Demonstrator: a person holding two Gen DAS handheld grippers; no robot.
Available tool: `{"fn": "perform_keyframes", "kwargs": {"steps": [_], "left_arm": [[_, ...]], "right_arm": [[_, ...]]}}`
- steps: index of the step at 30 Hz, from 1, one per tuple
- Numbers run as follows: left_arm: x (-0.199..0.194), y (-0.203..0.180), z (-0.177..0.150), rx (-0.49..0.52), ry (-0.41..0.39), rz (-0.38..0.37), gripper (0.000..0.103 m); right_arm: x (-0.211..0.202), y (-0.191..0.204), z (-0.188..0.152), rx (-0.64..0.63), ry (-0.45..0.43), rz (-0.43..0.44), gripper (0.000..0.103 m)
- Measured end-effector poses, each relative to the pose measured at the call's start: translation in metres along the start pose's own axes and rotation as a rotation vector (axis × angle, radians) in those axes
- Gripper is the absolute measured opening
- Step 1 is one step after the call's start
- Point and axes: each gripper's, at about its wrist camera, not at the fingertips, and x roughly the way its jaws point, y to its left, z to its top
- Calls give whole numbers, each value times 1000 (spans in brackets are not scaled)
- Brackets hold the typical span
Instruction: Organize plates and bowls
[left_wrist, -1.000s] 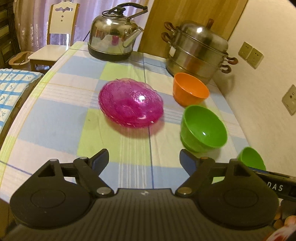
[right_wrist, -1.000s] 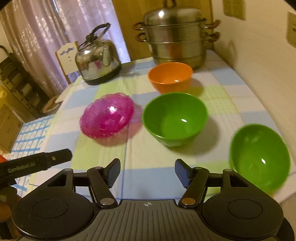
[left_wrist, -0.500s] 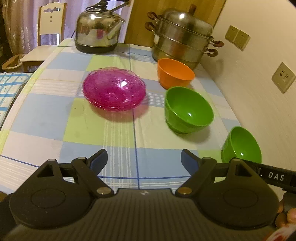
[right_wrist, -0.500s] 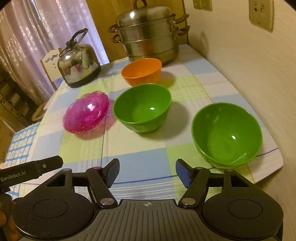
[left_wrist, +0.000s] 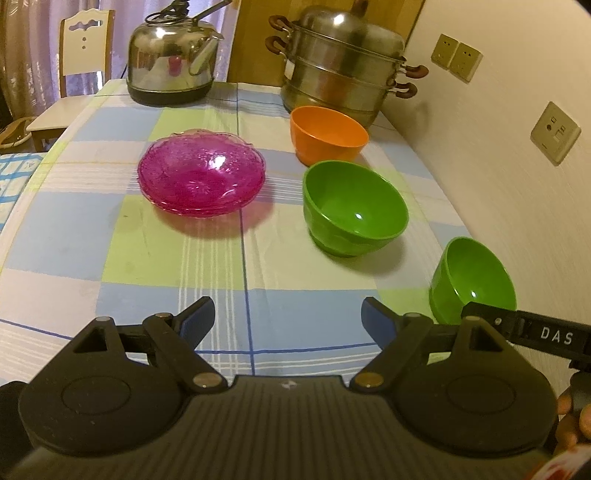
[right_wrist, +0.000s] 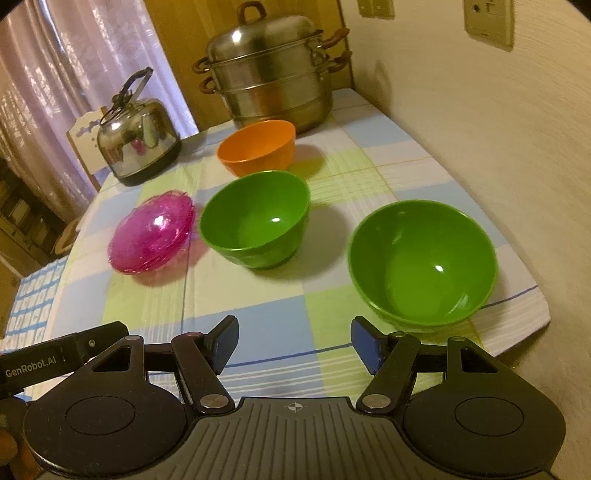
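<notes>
A checked cloth covers the table; kettle and steamer pot stand at its far edge. Left gripper and right gripper both have jaws spread, holding nothing.

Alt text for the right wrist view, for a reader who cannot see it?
The open right gripper hovers above a checked tablecloth, facing two green bowls, an orange bowl and stacked pink plates. Kettle and steamer pot stand behind.

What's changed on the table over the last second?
Only the views shifted: the right tool swung right until the near green bowl came fully into view, and the left tool drew back. Nothing was taken hold of or let go. Pink plates, orange bowl and far green bowl stayed put.
</notes>
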Motion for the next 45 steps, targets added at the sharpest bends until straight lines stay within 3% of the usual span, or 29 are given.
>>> {"fn": "perform_keyframes", "kwargs": {"steps": [8, 17, 22, 27, 45], "left_arm": [[7, -24, 2, 54, -20, -19, 84], [26, -67, 10, 89, 19, -119, 83], [47, -96, 12, 125, 46, -160, 69], [70, -117, 17, 140, 76, -180, 66], [146, -156, 21, 137, 183, -244, 31]], "right_arm": [[-12, -21, 6, 33, -44, -43, 67], [-27, -71, 10, 123, -98, -147, 67], [-30, -99, 13, 163, -103, -203, 67], [-26, -124, 16, 202, -98, -221, 67], [29, -164, 27, 263, 6, -176, 65]]}}
